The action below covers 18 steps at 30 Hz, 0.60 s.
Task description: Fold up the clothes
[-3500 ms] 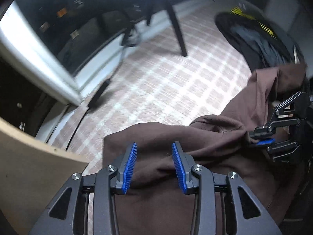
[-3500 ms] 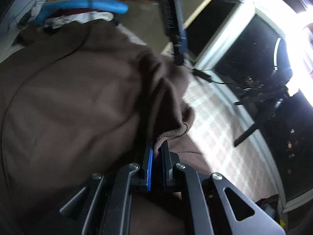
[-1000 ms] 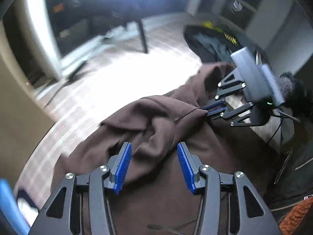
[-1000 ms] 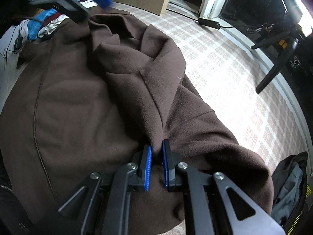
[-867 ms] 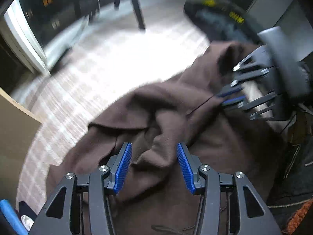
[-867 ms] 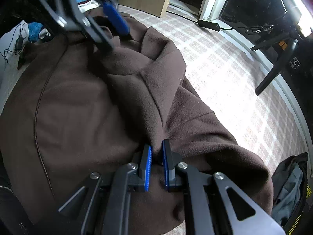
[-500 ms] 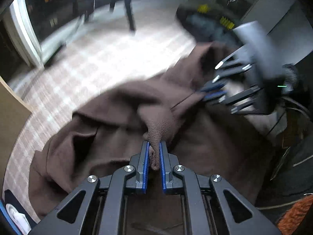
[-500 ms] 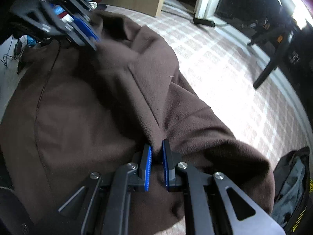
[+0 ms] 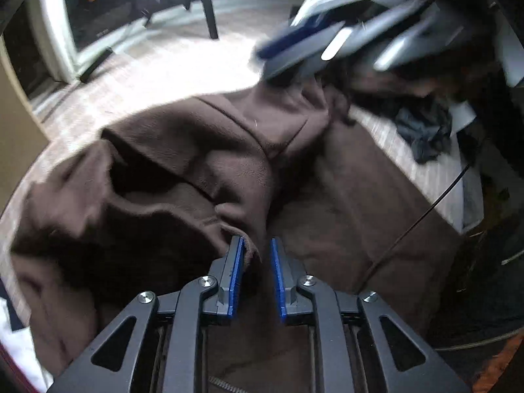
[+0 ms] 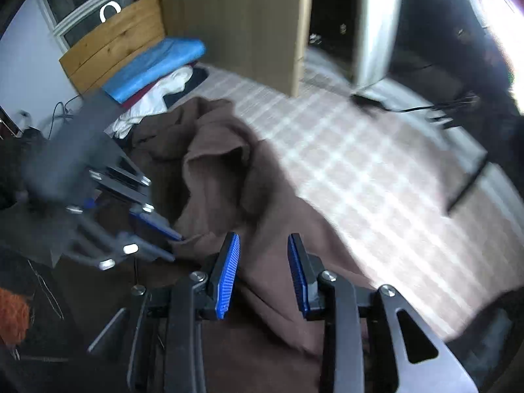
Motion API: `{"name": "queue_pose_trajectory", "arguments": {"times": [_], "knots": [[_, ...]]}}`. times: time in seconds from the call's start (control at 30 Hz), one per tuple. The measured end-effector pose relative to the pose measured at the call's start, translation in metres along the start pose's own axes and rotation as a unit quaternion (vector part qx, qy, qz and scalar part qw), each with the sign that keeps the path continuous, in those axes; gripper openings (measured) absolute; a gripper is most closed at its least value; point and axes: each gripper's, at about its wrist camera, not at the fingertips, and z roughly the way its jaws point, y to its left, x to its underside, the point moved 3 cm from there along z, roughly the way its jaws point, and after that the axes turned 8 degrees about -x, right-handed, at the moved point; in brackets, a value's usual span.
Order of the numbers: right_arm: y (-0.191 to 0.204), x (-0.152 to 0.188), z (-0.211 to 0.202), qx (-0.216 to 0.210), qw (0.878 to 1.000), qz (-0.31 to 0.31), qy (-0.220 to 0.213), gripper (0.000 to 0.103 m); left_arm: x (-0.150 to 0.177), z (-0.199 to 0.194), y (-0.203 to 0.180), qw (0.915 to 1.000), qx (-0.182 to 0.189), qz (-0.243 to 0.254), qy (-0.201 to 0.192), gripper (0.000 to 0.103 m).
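Brown fleece, a garment point(image 9: 203, 170), lies rumpled on a checked floor point(image 10: 376, 177), its bulk heaped to the left in the left wrist view and thinning to a flatter panel on the right. At the left hand-held gripper point(image 9: 256, 262) the jaws have just been easing apart; a frayed hem edge hangs between them, brushing the left pad only, so nothing is pinched. Further right and higher, the right hand-held gripper point(image 10: 263, 267) shows as a blur above the far corner of the cloth. In its own view its jaws have just been spreading too, and they stand parted above a fold without pressing it. The garment's long axis seems to run from that far corner down toward the left hand-held gripper, which sits nearer the hem and looks better placed for the next pinch.
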Motion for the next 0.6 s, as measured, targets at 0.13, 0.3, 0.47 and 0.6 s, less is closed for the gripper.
{"name": "queue_pose_trajectory", "arguments": {"times": [0.13, 0.3, 0.47, 0.6], "knots": [[-0.011, 0.003, 0.032, 0.007, 0.999, 0.019, 0.025, 0.030, -0.012, -0.015, 0.005, 0.9996, -0.010, -0.008, -0.024, 0.027], [-0.024, 0.005, 0.024, -0.012, 0.998, 0.054, 0.002, 0.022, -0.049, 0.004, 0.008, 0.9986, -0.022, -0.016, -0.044, 0.028], [-0.033, 0.008, 0.031, 0.002, 0.998, 0.060, 0.017, 0.022, -0.065, 0.053, 0.043, 0.9951, -0.082, -0.054, 0.012, 0.029], [-0.042, 0.017, 0.037, -0.006, 0.998, 0.067, 0.017, 0.022, -0.065, 0.071, 0.067, 0.9915, -0.069, -0.105, 0.032, 0.029]]}}
